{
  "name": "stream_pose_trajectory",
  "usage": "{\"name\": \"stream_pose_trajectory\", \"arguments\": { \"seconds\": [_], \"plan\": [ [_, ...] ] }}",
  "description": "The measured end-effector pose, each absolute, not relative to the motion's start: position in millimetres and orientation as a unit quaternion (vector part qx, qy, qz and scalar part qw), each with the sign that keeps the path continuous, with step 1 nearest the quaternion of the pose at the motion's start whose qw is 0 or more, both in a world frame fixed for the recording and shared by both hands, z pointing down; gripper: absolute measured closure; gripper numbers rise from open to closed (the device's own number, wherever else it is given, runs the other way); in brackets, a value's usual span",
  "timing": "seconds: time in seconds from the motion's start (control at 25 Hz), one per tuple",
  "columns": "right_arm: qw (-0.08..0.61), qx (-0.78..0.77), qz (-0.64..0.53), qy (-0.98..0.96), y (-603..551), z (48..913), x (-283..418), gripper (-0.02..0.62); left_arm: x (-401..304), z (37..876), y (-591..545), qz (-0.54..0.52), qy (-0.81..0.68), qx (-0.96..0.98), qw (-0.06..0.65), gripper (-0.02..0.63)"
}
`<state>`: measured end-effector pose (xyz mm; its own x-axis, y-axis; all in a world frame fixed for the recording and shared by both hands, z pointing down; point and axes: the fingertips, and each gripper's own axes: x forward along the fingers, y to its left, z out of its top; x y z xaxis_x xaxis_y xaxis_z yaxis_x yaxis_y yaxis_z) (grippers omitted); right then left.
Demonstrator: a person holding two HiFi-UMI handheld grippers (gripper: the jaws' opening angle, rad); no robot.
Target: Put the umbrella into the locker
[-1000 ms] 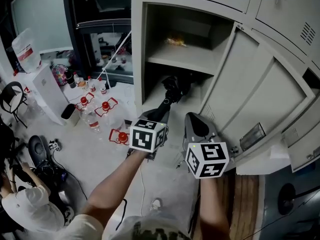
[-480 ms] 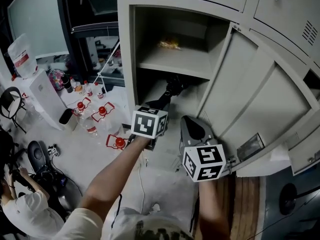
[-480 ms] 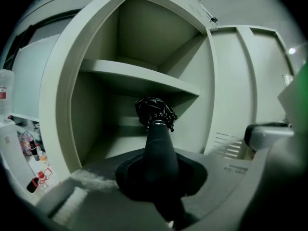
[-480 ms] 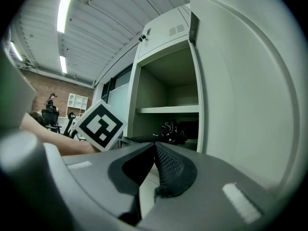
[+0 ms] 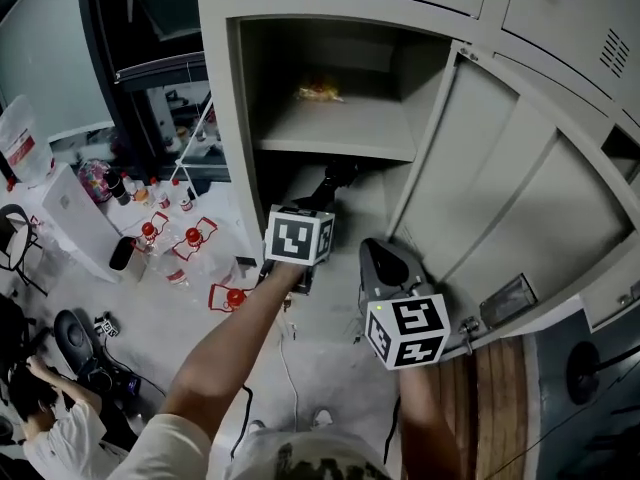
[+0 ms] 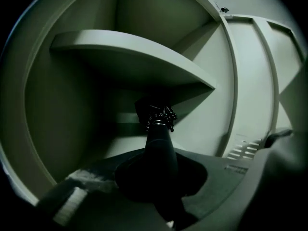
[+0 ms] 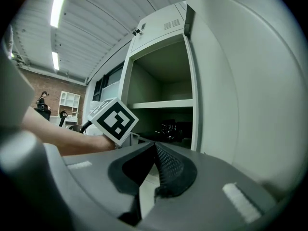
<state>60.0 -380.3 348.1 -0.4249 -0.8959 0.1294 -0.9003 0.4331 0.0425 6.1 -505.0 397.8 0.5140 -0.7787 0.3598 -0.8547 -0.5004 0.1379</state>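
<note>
The black folded umbrella (image 5: 333, 180) is gripped near its handle end by my left gripper (image 5: 316, 210), which is shut on it. Its far end reaches into the lower compartment of the open grey locker (image 5: 330, 128), under the shelf. In the left gripper view the umbrella (image 6: 161, 148) runs from between the jaws of the left gripper (image 6: 161, 182) toward the dark back wall. My right gripper (image 5: 385, 258) hovers beside the open door (image 5: 500, 198), lower and to the right. In its own view the right gripper (image 7: 154, 150) has its jaw tips together with nothing between them, and the umbrella (image 7: 169, 128) shows inside the locker.
A small yellow item (image 5: 318, 91) lies on the upper shelf. Red-capped bottles (image 5: 190, 238) stand on the floor to the locker's left, near a white cabinet with a water jug (image 5: 20, 148). A person (image 5: 50, 428) sits at the lower left. The door swings out on the right.
My left gripper has pushed the umbrella deeper under the locker shelf. The head view has shifted, so the locker sits further left. The right gripper has barely moved.
</note>
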Motion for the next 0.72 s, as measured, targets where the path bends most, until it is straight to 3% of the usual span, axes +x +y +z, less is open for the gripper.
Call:
{"name": "stream_pose_trajectory", "arguments": {
  "seconds": [0.36,0.72],
  "plan": [
    [0.078,0.550,0.020,-0.832,-390,357,69,0.597,10,414,-532,0.154,-0.473,0.847,0.185,0.555],
    [0.090,0.545,0.024,-0.833,-398,366,66,0.597,11,426,-543,0.182,-0.477,0.842,0.174,0.553]
  ]
}}
